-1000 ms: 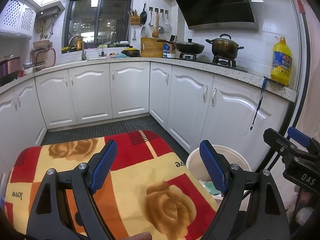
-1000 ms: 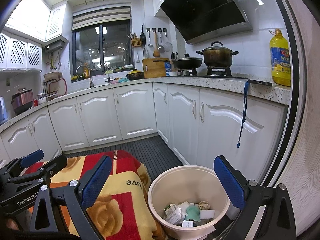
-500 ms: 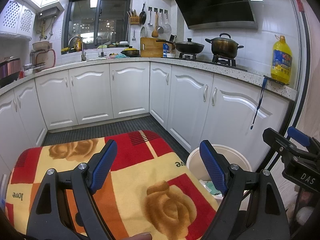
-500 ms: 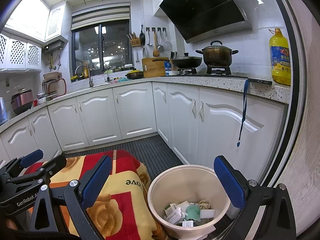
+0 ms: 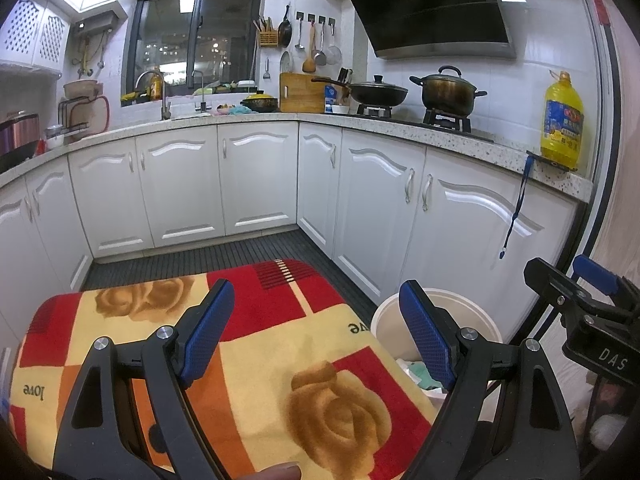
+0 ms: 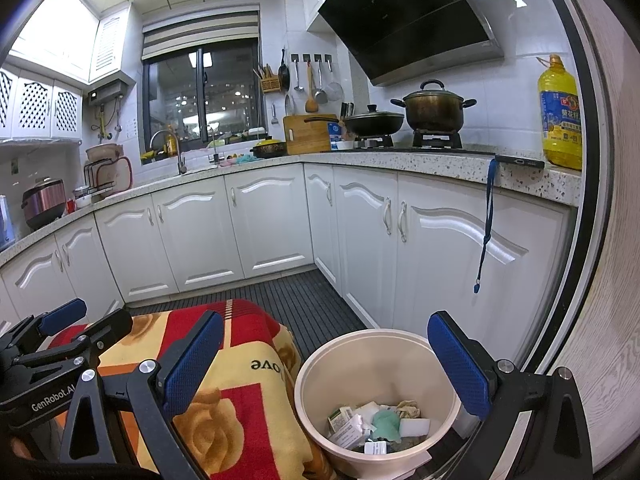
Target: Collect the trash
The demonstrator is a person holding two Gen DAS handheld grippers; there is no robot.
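Room: I am looking into a kitchen with white cabinets [image 6: 272,224] running in an L, a dark ribbed floor [image 6: 304,300] and a night-dark window [image 5: 196,44] above the sink.
Worktop: the speckled worktop [image 6: 440,162] carries a lidded pot [image 6: 434,110] and a black pan [image 6: 374,120] on the burners, a cutting board [image 6: 310,134] leaning on the wall, and a yellow oil bottle [image 6: 560,116] at the near end; a black hood [image 6: 404,16] hangs above the burners.
Blanket: a red, yellow and orange blanket [image 5: 280,352] with rose prints covers a low surface right under my left gripper; what lies beneath it I cannot tell.
Bin: the cream round bin [image 6: 320,376] stands on the floor, just beside the blanket's edge and near the cabinets.
Trash: the trash [image 6: 376,424] lies at the bottom of the bin, a loose heap of white papers, a small printed carton, a green crumpled piece and a tan wad.
Left gripper [image 5: 320,340]: fingers spread wide, nothing between them, held above the blanket.
Right gripper [image 6: 326,364]: fingers spread wide, holding nothing, above the bin with its mouth between them in my view.
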